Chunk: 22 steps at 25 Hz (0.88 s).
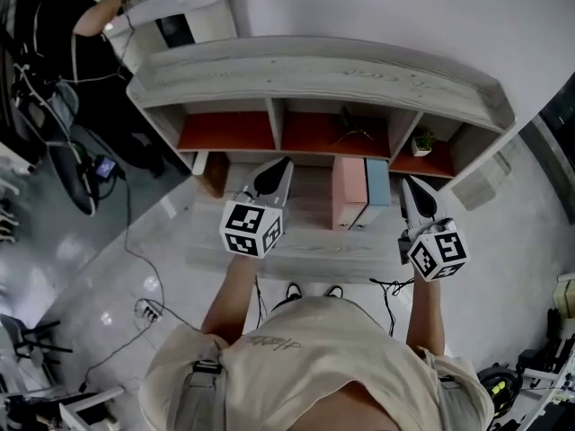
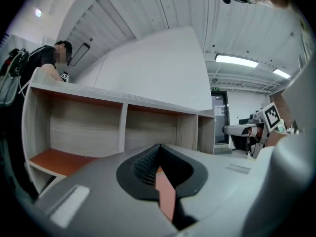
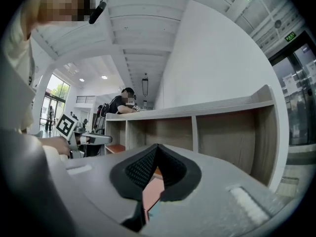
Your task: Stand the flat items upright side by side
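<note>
Left claw [image 1: 286, 162] & right claw [image 1: 404, 181] hang clenched, empty, near upright pink flat board [image 1: 348, 191] and blue flat board [image 1: 376, 185]: prob. light, stiff, tippy, so pinch at top edge.

Shelf: pale wood cubby unit [image 1: 323, 72], orange compartment floors, straight ahead of both jaws.
Wall: plain white [image 1: 395, 7], beyond the shelf.
Floor: glossy grey [image 1: 99, 268], below-left of the jaws.
Light: ceiling strip lamps [image 2: 236, 60], above the jaws.
</note>
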Each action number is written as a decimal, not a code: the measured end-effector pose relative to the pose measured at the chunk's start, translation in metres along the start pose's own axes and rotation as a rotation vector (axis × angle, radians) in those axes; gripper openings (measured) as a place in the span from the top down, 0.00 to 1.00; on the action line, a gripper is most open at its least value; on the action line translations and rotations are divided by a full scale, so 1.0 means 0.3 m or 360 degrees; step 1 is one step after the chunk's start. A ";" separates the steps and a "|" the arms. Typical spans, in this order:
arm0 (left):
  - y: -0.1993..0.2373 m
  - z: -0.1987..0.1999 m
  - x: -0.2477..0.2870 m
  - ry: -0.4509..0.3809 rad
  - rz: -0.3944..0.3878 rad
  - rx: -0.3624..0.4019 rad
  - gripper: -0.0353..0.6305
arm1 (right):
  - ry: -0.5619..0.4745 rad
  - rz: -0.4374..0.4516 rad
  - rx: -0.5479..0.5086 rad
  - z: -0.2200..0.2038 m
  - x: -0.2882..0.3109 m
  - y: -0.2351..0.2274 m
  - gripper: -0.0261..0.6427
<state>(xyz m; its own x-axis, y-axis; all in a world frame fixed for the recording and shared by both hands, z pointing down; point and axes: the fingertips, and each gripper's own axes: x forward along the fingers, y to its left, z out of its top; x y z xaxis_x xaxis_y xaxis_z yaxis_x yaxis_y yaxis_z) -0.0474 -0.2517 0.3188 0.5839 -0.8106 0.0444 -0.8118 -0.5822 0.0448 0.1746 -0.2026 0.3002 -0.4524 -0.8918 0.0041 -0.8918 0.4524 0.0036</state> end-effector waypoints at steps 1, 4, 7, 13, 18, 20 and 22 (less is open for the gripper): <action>0.002 -0.004 -0.001 0.0009 -0.0001 -0.0011 0.92 | 0.0005 0.0004 0.0007 -0.006 0.001 0.001 0.96; 0.006 -0.005 -0.004 0.0027 0.0012 -0.0002 0.92 | 0.0020 0.0002 0.0002 -0.017 0.006 0.000 0.96; 0.004 -0.002 -0.007 0.0023 0.0019 -0.0004 0.92 | 0.0029 0.0001 -0.0020 -0.020 0.008 0.001 0.96; -0.007 0.004 -0.016 0.0031 0.0011 0.0003 0.92 | 0.0036 0.0004 -0.0047 -0.018 0.011 0.006 0.96; -0.009 0.014 -0.020 0.0018 0.0017 0.0003 0.92 | 0.0016 0.0005 -0.0065 -0.007 0.012 -0.001 0.96; -0.014 0.015 -0.016 0.0022 0.0011 0.0007 0.92 | 0.0007 0.0011 -0.0076 -0.002 0.016 -0.003 0.96; -0.021 0.016 -0.011 0.0032 -0.0002 0.0011 0.92 | 0.0006 0.0021 -0.0087 0.000 0.020 -0.003 0.96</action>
<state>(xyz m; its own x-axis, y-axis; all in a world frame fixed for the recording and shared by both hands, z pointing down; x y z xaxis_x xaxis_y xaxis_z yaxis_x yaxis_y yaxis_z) -0.0442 -0.2456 0.3137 0.5847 -0.8087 0.0645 -0.8112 -0.5835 0.0379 0.1728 -0.2085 0.3001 -0.4640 -0.8858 0.0083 -0.8841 0.4637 0.0581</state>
